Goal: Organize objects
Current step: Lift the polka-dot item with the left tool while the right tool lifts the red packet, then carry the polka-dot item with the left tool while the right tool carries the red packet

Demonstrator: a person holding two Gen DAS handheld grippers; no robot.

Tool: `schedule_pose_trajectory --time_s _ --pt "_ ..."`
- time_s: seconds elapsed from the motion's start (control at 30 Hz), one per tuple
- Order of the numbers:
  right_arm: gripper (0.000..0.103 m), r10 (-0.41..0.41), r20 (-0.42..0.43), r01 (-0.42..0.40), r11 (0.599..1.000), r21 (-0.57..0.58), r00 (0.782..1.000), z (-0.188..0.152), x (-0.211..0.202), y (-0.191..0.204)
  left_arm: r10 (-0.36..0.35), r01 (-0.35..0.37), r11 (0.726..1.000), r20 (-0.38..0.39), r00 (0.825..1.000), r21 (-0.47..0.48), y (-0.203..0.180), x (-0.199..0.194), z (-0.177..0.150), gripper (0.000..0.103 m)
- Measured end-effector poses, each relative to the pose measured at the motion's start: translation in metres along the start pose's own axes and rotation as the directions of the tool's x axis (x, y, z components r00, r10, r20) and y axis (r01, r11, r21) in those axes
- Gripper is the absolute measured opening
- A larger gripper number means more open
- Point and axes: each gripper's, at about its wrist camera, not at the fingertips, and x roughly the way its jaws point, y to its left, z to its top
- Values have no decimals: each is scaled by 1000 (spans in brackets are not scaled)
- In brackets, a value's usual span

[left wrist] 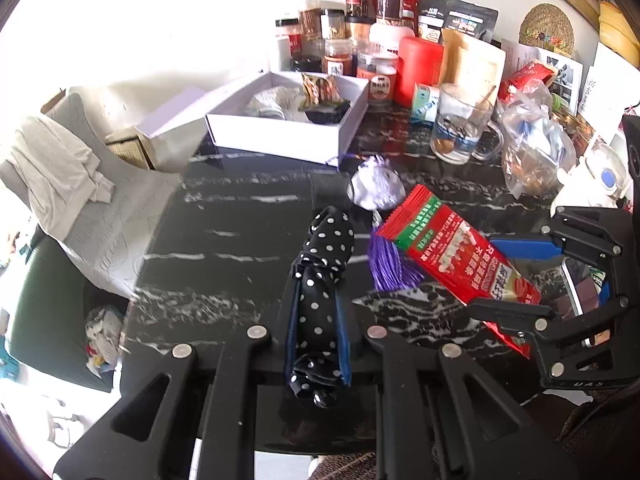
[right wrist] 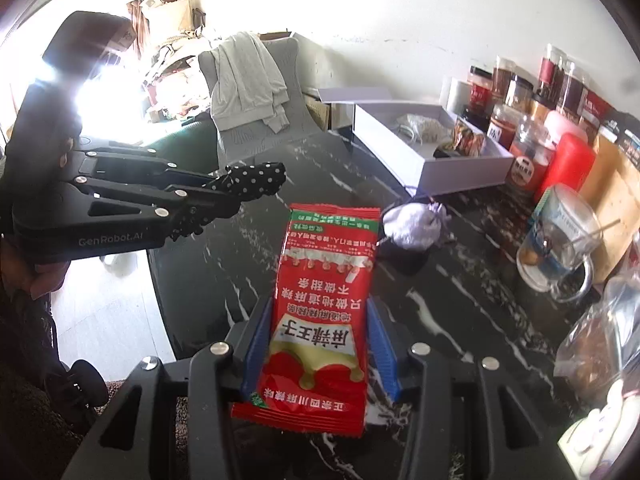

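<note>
My left gripper is shut on a black polka-dot cloth item, held above the black marble table; it also shows in the right wrist view. My right gripper is shut on a red snack packet, which shows in the left wrist view to the right of the cloth. A white open box with several items inside stands at the table's back. A white and purple tasselled sachet lies on the table between the box and the packet.
Several jars and bottles, a red canister and paper pouches crowd the back of the table. A glass mug and a clear plastic bag sit at the right. A grey chair with draped cloth stands left of the table.
</note>
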Motion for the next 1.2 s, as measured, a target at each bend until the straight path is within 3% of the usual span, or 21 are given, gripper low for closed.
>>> schedule_pose_trajectory --time_s 0.53,1.2 --pt "47 -35 61 39 998 -57 998 54 -1 -9 19 -19 1000 26 999 -5 37 13 61 15" --pt "47 -55 80 59 997 -43 995 121 38 -55 1 -2 998 16 1000 57 56 79 142 16"
